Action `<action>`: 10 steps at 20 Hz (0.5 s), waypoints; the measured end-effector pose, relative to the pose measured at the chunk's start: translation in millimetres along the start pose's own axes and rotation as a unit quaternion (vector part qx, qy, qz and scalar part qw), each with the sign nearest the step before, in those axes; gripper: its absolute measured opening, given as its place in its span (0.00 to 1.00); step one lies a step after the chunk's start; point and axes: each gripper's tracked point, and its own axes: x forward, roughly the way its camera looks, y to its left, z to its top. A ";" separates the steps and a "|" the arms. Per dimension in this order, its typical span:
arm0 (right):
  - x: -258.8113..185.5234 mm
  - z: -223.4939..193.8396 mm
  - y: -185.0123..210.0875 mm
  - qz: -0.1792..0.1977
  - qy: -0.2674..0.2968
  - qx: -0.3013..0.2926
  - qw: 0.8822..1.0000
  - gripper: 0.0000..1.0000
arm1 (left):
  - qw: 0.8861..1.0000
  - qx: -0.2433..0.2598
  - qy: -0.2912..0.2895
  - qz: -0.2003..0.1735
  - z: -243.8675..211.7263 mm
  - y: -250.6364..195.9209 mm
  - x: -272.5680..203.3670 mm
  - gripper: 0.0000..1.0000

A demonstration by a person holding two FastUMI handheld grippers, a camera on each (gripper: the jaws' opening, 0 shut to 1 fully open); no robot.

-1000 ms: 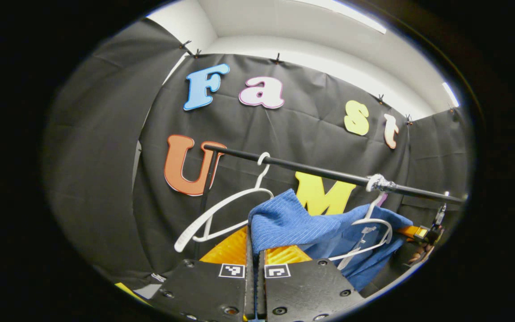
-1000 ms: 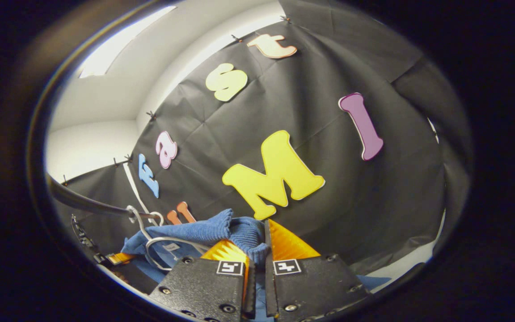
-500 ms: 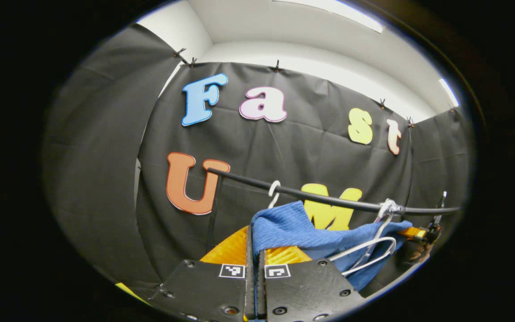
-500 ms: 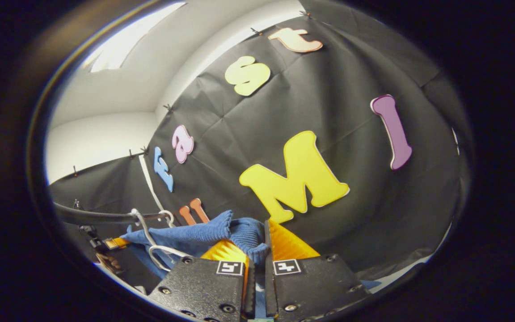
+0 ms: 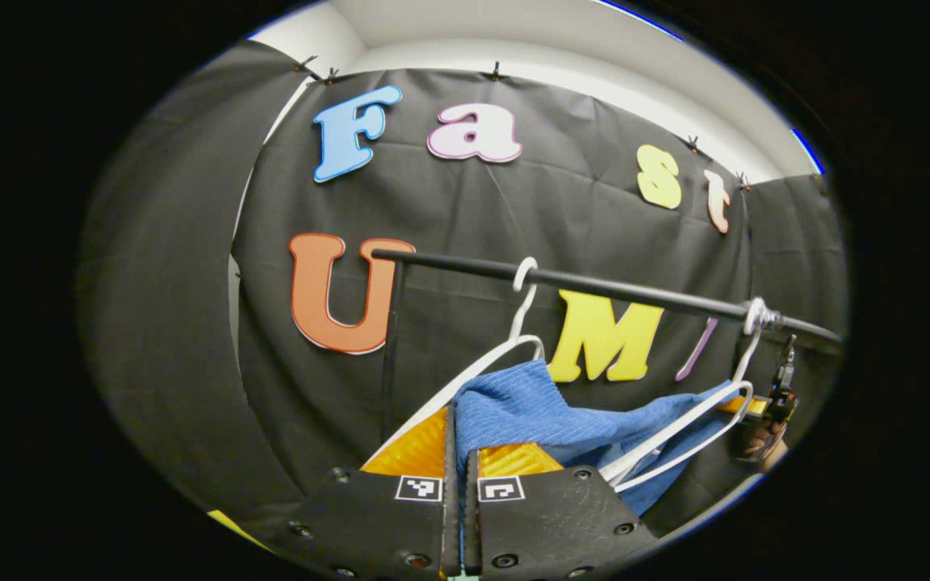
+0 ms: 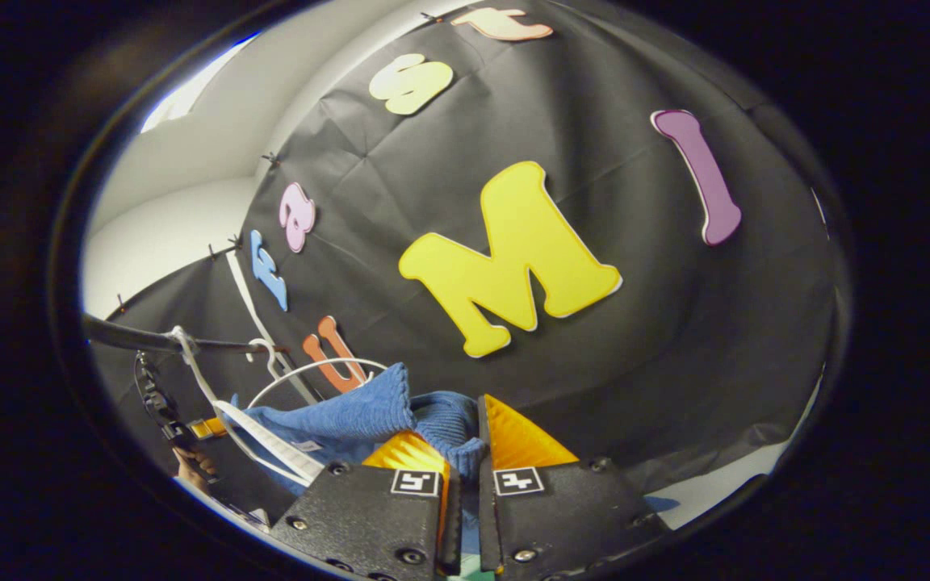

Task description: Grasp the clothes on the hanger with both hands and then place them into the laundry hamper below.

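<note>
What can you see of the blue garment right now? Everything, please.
The blue garment is a ribbed knit, sweater-like, with a thicker rolled edge in the right gripper view. It is stretched between the two grippers: the left gripper is shut on one end, the right gripper on the other. Its middle sags over a white hanger that hooks on the black rail. A pale tag shows near that hanger. Its lower part is out of sight.

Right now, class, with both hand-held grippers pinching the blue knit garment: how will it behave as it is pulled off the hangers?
The blue knit garment sags between the pinches, so probably floppy. Its ribbed knit looks grippy, unlikely to slip. It may snag the white hanger lying across it.
</note>
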 end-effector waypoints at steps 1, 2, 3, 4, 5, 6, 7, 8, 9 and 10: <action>-1.0 -8.4 -6.9 -0.008 0.005 0.005 1.000 0.12 | 1.000 0.004 0.013 -0.002 -11.0 0.2 1.3 0.02; -0.3 -16.4 -14.6 -0.018 0.011 0.006 1.000 0.12 | 1.000 0.007 0.024 -0.004 -21.0 -1.2 2.0 0.02; -0.6 -24.6 -22.7 -0.028 0.017 0.008 0.999 0.12 | 0.999 0.010 0.034 -0.005 -28.9 -1.9 1.3 0.02; -2.4 -33.2 -30.3 -0.036 0.026 0.012 0.999 0.12 | 0.999 0.011 0.044 -0.006 -38.4 -2.9 1.2 0.02; -3.1 -40.9 -36.7 -0.045 0.031 0.017 0.998 0.12 | 0.999 0.012 0.051 -0.006 -47.4 -3.6 -0.4 0.02; -5.1 -48.1 -41.9 -0.051 0.038 0.019 0.998 0.12 | 0.998 0.010 0.057 -0.005 -56.7 -4.1 -1.7 0.02; -8.7 -55.8 -45.7 -0.058 0.041 0.019 0.997 0.12 | 0.998 0.004 0.063 -0.005 -66.5 -4.9 -3.3 0.02; -13.4 -63.2 -49.3 -0.064 0.045 0.020 0.997 0.11 | 0.998 -0.005 0.068 -0.005 -75.1 -5.4 -5.5 0.02; -20.2 -71.8 -52.8 -0.069 0.047 0.022 0.996 0.11 | 0.997 -0.016 0.072 -0.004 -83.1 -3.8 -9.0 0.02; -26.2 -79.3 -54.4 -0.074 0.051 0.024 0.996 0.12 | 0.997 -0.026 0.077 -0.003 -92.1 -3.7 -12.9 0.02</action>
